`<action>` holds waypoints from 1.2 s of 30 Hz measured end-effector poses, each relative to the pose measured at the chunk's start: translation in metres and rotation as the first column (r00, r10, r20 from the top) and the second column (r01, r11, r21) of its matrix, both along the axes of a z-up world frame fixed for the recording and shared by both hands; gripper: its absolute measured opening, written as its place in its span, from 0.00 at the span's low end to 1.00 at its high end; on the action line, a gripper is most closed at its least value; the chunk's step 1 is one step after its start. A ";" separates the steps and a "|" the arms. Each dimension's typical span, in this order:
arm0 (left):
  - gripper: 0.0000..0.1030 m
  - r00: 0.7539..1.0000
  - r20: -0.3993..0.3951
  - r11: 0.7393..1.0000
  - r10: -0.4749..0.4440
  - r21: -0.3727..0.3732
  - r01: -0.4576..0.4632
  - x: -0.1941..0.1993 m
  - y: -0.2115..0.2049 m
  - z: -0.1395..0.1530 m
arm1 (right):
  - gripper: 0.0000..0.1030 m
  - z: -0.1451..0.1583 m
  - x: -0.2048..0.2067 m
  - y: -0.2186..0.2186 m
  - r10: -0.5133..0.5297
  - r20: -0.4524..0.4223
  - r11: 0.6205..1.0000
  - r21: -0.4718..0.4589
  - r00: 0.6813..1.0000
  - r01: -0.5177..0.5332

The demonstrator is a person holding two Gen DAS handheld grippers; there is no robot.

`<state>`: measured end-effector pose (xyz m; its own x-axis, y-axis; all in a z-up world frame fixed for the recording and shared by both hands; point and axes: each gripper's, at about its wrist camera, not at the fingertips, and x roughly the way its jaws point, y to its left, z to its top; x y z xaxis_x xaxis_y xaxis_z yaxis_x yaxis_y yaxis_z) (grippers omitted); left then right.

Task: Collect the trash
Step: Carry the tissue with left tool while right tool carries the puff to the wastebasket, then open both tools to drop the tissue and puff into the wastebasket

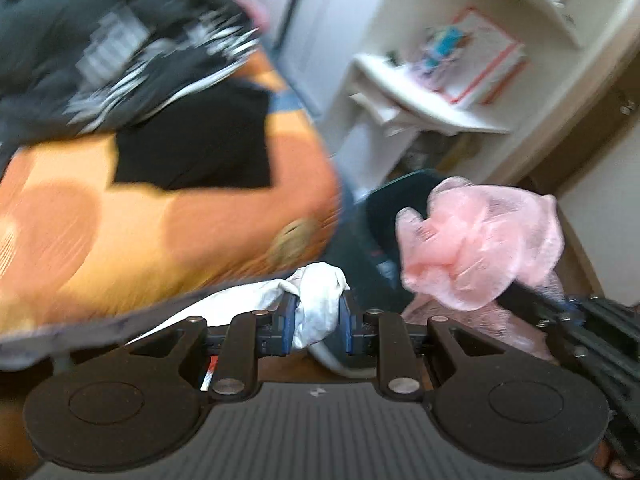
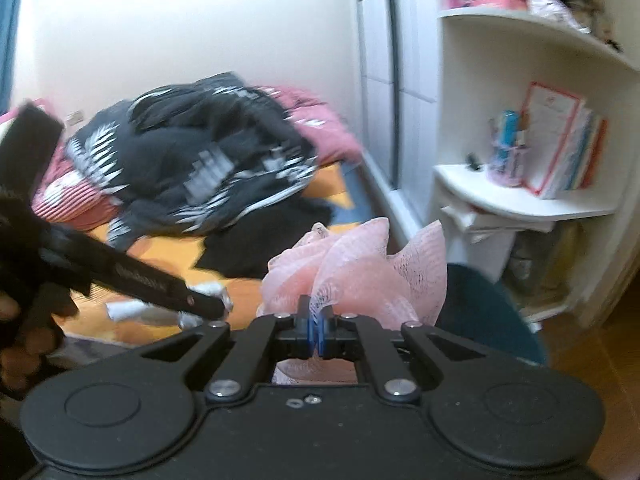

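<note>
Bedding in orange patterned fabric [image 1: 140, 220] fills the left; a dark teal round bin [image 2: 492, 312] stands near the white corner shelf [image 2: 520, 204] on the right. Right gripper [image 2: 316, 336] is clamped on a crumpled pink mesh wrapper [image 2: 352, 268]; left gripper [image 1: 318, 316] pinches a crumpled white tissue [image 1: 320, 296]. Judgement: carry both over the bin mouth before releasing, the light pieces low. Bin interior is hidden; motion blur obscures the bed clutter.
</note>
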<state>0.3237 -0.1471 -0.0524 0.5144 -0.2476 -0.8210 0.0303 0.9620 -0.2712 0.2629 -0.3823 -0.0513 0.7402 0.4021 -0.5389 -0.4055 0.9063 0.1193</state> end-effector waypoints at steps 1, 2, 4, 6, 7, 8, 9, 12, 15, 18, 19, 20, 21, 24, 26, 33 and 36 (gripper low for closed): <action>0.21 1.000 0.012 1.000 -0.016 -0.003 0.016 0.007 -0.011 0.006 | 0.03 0.001 0.005 -0.009 -0.016 0.000 1.000 0.001 1.000 0.016; 0.21 0.999 0.022 1.000 -0.030 -0.004 0.031 0.012 -0.021 0.010 | 0.03 0.000 0.010 -0.018 -0.030 -0.003 1.000 0.002 1.000 0.030; 0.21 0.997 0.043 0.998 -0.057 -0.013 0.058 0.026 -0.044 0.017 | 0.03 -0.005 0.019 -0.033 -0.059 -0.017 0.998 0.003 0.998 0.059; 0.21 0.996 0.053 0.997 -0.072 -0.028 0.074 0.040 -0.060 0.019 | 0.03 -0.012 0.028 -0.046 -0.076 -0.041 0.997 0.010 0.996 0.077; 0.21 0.996 0.053 0.996 -0.078 -0.035 0.079 0.046 -0.069 0.020 | 0.03 -0.016 0.034 -0.051 -0.086 -0.051 0.996 0.009 0.995 0.086; 0.21 0.995 0.051 0.995 -0.084 -0.043 0.086 0.053 -0.077 0.018 | 0.03 -0.020 0.037 -0.053 -0.092 -0.056 0.996 0.001 0.994 0.093; 0.21 0.995 0.045 0.994 -0.093 -0.054 0.095 0.062 -0.085 0.015 | 0.03 -0.025 0.042 -0.056 -0.099 -0.059 0.995 -0.011 0.993 0.098; 0.21 0.994 0.014 0.991 -0.109 -0.070 0.110 0.076 -0.102 -0.002 | 0.03 -0.039 0.053 -0.063 -0.110 -0.076 0.993 -0.038 0.991 0.107; 0.21 0.991 -0.022 0.989 -0.129 -0.071 0.128 0.093 -0.121 -0.025 | 0.03 -0.054 0.062 -0.066 -0.115 -0.109 0.992 -0.057 0.987 0.109; 0.21 0.986 -0.057 0.986 -0.159 -0.058 0.155 0.107 -0.137 -0.050 | 0.03 -0.073 0.071 -0.068 -0.113 -0.161 0.993 -0.060 0.981 0.105; 0.21 0.983 -0.070 0.985 -0.167 -0.053 0.164 0.110 -0.143 -0.058 | 0.03 -0.079 0.073 -0.069 -0.117 -0.170 0.992 -0.066 0.978 0.107; 0.21 0.982 -0.083 0.985 -0.172 -0.047 0.169 0.112 -0.147 -0.065 | 0.03 -0.083 0.075 -0.069 -0.121 -0.179 0.991 -0.075 0.976 0.109; 0.21 0.979 -0.097 0.984 -0.178 -0.040 0.174 0.115 -0.151 -0.073 | 0.03 -0.088 0.077 -0.069 -0.124 -0.191 0.991 -0.082 0.974 0.110; 0.21 0.972 -0.132 0.981 -0.196 -0.015 0.195 0.121 -0.162 -0.093 | 0.03 -0.102 0.081 -0.072 -0.129 -0.229 0.990 -0.085 0.965 0.113; 0.21 0.967 -0.152 0.979 -0.203 0.003 0.206 0.124 -0.168 -0.106 | 0.05 -0.111 0.083 -0.073 -0.134 -0.255 0.989 -0.091 0.958 0.114; 0.22 0.956 -0.199 0.975 -0.214 0.018 0.222 0.126 -0.178 -0.139 | 0.15 -0.125 0.081 -0.075 -0.149 -0.285 0.986 -0.110 0.947 0.123; 0.27 0.952 -0.217 0.974 -0.215 0.027 0.226 0.126 -0.180 -0.145 | 0.17 -0.125 0.080 -0.075 -0.153 -0.290 0.986 -0.110 0.945 0.126</action>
